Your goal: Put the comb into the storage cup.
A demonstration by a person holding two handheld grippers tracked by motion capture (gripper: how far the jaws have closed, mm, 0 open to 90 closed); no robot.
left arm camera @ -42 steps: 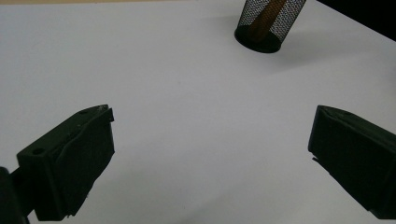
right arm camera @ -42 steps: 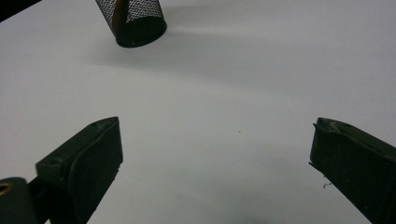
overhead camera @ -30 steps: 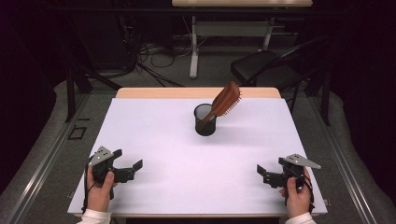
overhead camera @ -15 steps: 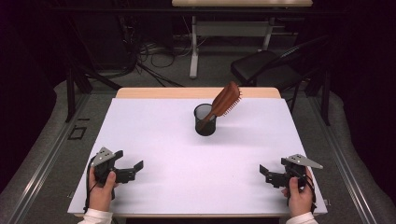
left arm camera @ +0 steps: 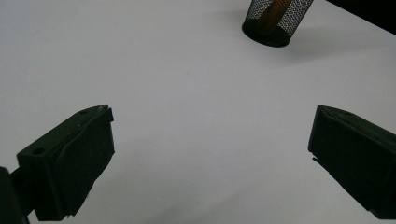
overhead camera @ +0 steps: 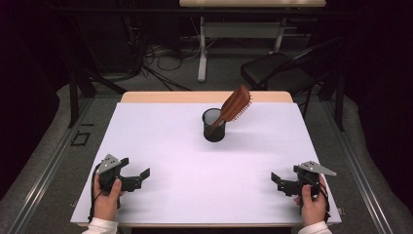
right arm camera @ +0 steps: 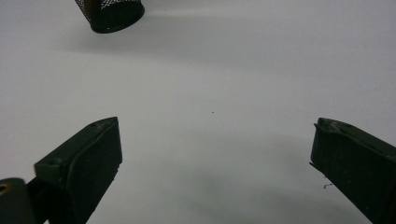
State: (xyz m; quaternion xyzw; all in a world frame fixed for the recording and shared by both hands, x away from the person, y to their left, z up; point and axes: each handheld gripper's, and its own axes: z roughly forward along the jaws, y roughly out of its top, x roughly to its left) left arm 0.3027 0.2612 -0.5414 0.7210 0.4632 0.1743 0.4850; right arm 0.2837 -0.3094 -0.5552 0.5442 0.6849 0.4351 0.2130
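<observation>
Hairbrush standing in mesh cup, far-centre of white worktop.

Brush is reddish-brown wood, handle down inside the cup, head sticking out and leaning up to the right, bristles facing right. Cup is black wire mesh, round, upright, open top, solid dark base flat on the worktop; handle shows through the mesh in the left gripper view. Cup base also at top left of the right gripper view. Both well apart from the near edge.
</observation>
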